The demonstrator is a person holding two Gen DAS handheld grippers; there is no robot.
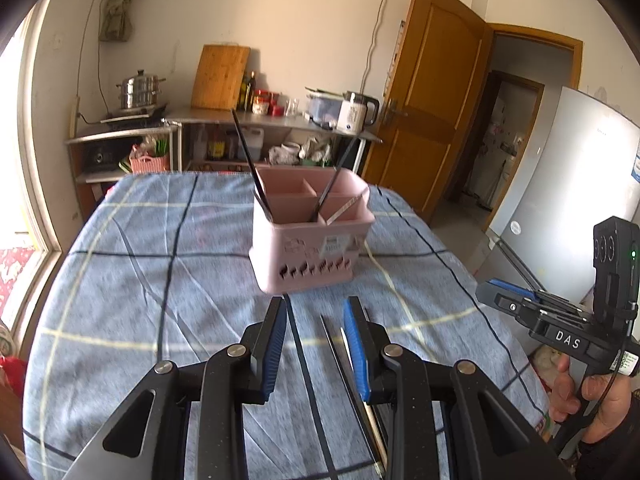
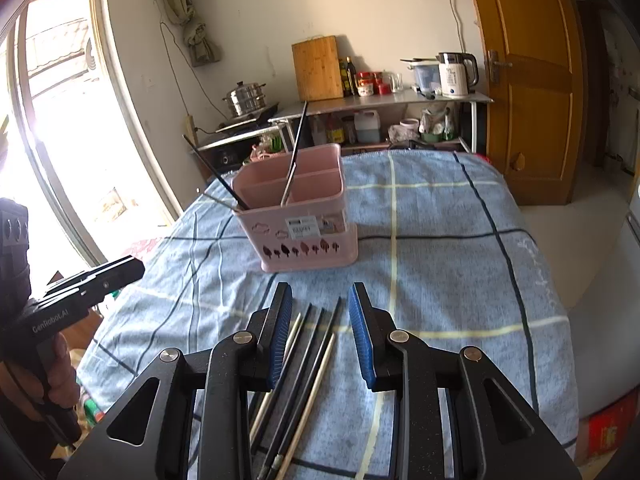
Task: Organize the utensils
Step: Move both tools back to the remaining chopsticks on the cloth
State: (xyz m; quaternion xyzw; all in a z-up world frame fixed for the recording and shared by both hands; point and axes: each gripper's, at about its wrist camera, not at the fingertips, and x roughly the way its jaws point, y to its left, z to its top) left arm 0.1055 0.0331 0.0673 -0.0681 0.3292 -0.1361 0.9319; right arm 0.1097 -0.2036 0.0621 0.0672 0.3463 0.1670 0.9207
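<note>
Ahead, pink holder (image 2: 304, 216) beyond loose chopsticks (image 2: 308, 352); kettle (image 2: 456, 74) behind.

Home kitchen: steamer pot (image 2: 245, 98), kettle (image 2: 456, 73), fridge (image 1: 572, 184).

holder (image 2: 304, 216): was pink plastic, smooth, matt
tablecloth (image 2: 440, 240): was blue woven cloth
chopsticks (image 2: 304, 360): were dark and pale sticks

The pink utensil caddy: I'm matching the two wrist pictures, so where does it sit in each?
Left wrist view: the pink utensil caddy stands centre frame on the checked cloth, just beyond the fingertips.
Right wrist view: caddy left of centre, ahead of the loose chopsticks.
Shared landmark: the white kettle on the steel counter behind.
</note>
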